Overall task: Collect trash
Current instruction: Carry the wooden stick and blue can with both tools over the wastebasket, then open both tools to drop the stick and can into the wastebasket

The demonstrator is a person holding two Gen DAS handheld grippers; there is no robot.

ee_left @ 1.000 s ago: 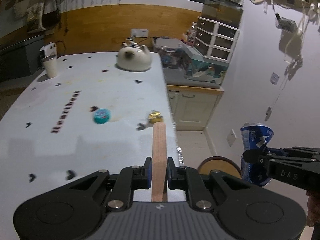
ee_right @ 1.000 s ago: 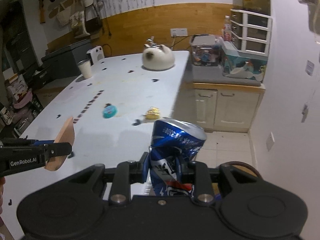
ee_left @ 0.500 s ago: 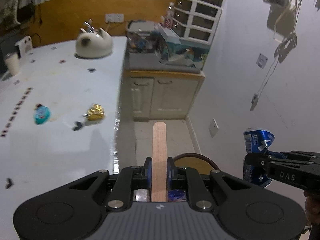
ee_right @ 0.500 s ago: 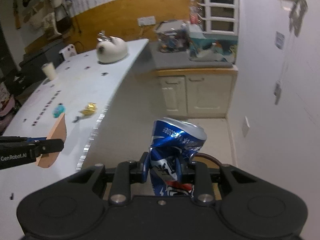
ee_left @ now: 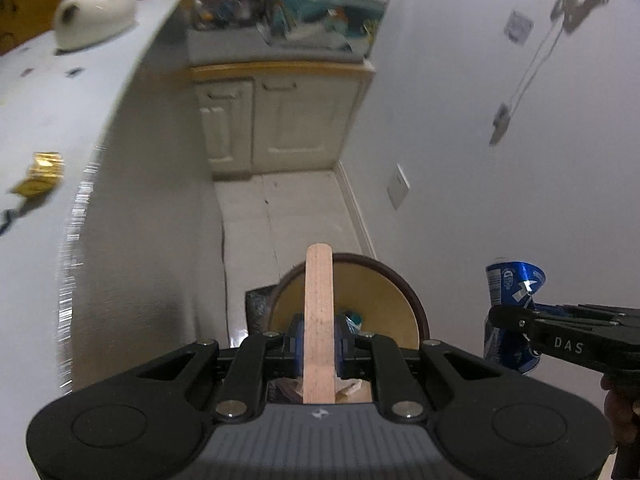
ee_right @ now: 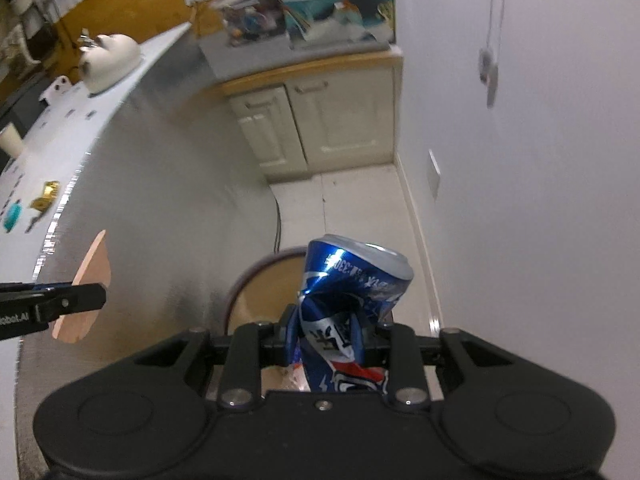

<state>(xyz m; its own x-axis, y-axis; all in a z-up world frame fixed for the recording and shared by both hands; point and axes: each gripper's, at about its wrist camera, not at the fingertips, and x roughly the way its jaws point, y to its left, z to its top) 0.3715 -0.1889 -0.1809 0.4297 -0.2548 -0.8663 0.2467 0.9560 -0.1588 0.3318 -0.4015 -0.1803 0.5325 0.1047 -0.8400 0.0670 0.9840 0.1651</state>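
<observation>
My left gripper [ee_left: 318,344] is shut on a flat wooden stick [ee_left: 319,312], held above a round brown-rimmed trash bin [ee_left: 384,308] on the floor; some trash lies inside. My right gripper [ee_right: 330,340] is shut on a crushed blue can [ee_right: 352,292], also over the bin [ee_right: 260,288]. The can also shows at the right of the left wrist view [ee_left: 510,312], and the stick at the left of the right wrist view [ee_right: 86,292]. A gold wrapper [ee_left: 40,174] and a teal lid [ee_right: 12,216] lie on the white table.
The white table [ee_left: 52,120] and its grey side panel [ee_right: 160,200] stand to the left. A white cat-shaped kettle [ee_left: 94,12] sits at its far end. Cream cabinets [ee_left: 276,120] with clutter on top are ahead. A white wall [ee_left: 500,160] is to the right.
Both grippers have swung right and tilted down, away from the table, to above the floor bin. Each keeps its hold on the stick and the can.
</observation>
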